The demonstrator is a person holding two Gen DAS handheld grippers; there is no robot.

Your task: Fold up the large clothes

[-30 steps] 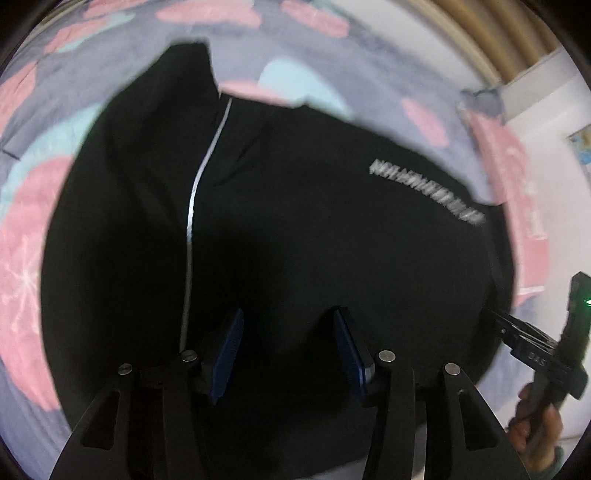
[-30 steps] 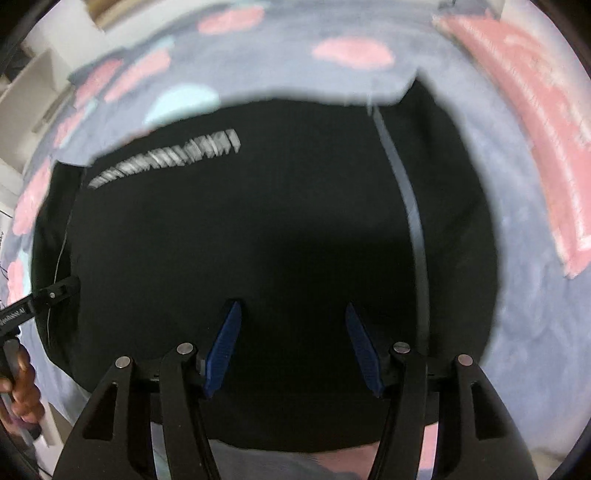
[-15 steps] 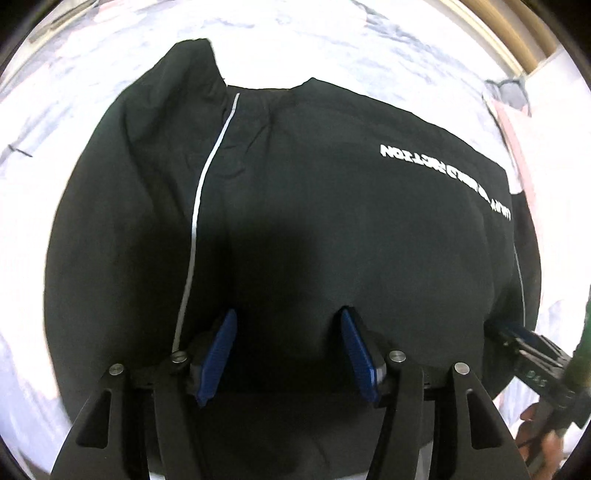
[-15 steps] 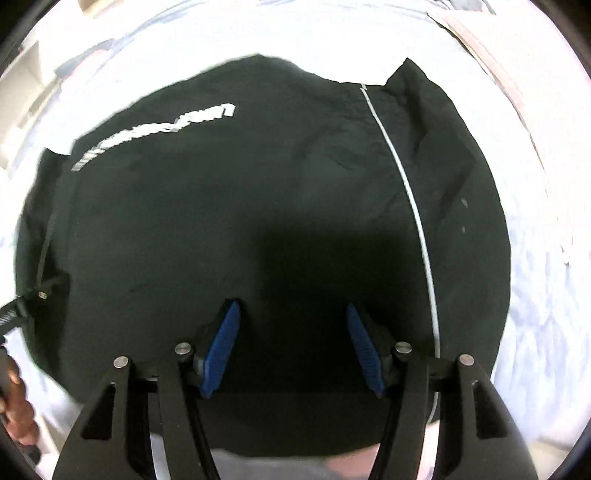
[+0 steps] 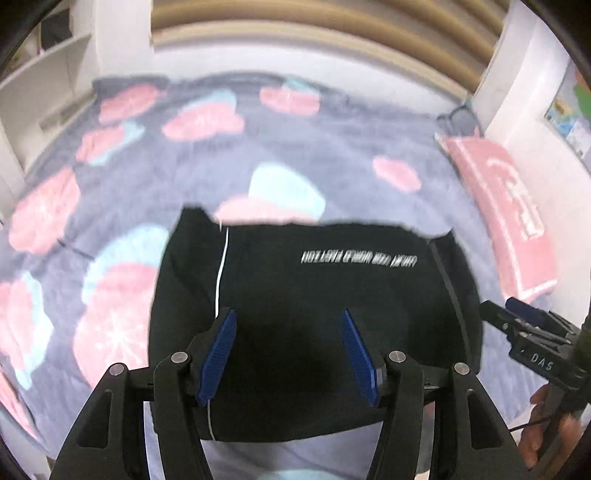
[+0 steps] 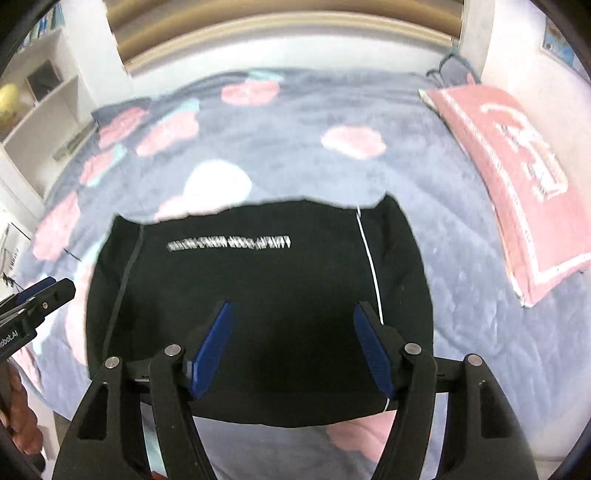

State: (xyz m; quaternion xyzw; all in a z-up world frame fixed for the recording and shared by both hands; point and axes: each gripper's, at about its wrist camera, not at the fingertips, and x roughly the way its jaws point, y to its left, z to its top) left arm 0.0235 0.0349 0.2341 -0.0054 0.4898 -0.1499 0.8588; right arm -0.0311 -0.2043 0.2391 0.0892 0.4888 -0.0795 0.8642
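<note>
A black garment [image 5: 314,295] with white lettering and a thin white stripe lies folded into a compact rectangle on the bed; it also shows in the right wrist view [image 6: 258,295]. My left gripper [image 5: 288,314] is open and empty, held above the garment's near half. My right gripper [image 6: 293,308] is open and empty, also above its near half. The right gripper shows at the right edge of the left wrist view [image 5: 524,332]. The left gripper shows at the left edge of the right wrist view [image 6: 37,299].
The garment rests on a grey-blue blanket [image 5: 332,155] with pink and pale blue shapes. A pink pillow [image 6: 517,166] lies at the right by the wall. White shelves [image 6: 48,122] stand at the left. A wooden headboard [image 5: 295,22] is behind.
Both grippers have pulled back and up from the garment, so it looks smaller and more of the bed and room shows. Both stay open.
</note>
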